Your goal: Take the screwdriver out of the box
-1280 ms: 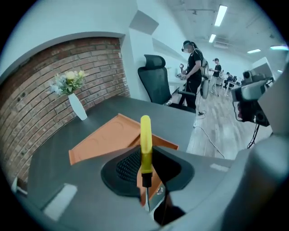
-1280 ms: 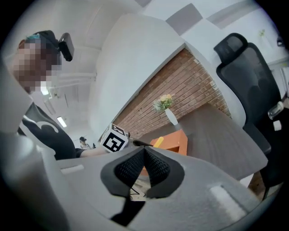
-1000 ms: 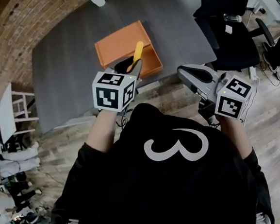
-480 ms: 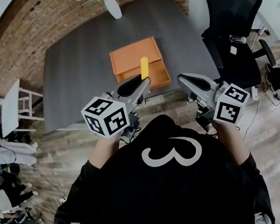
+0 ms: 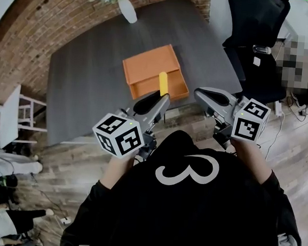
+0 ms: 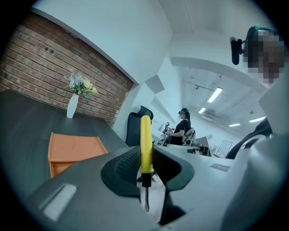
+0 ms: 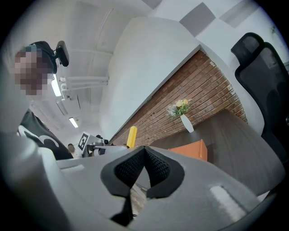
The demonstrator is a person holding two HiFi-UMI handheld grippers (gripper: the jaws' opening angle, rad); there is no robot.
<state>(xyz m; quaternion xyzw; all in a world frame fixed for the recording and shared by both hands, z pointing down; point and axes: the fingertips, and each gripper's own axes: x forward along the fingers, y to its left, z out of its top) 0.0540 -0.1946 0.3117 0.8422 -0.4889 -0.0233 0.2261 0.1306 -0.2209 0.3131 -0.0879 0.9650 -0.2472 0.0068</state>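
A: Back toward the person (image 5: 189, 208) came the left gripper (image 5: 163, 99) over the last second. It also rolled, so its marker cube (image 5: 118, 136) sat tilted where before it had faced square. The right gripper (image 5: 201, 93) barely shifted.

B: And the screwdriver (image 6: 145, 143)?

A: It was out of the box. The left gripper's jaws were pinching it at the foot of the yellow handle, right where the dark shaft began. In the left gripper view the handle stood upright above the pads and the blade pointed down between them.

B: Where was the box (image 5: 154, 70) then?

A: The orange box lay on the dark grey table (image 5: 83, 76), near the edge facing the person, apart from the tool. In the head view the handle only overlapped the box's near wall.

B: What about the right gripper?

A: Its pads were pressed together at the tips with nothing between them, and it was held beside the left one. A white vase (image 5: 127, 9) of flowers stood at the table's far end, by the brick wall (image 5: 22, 38).
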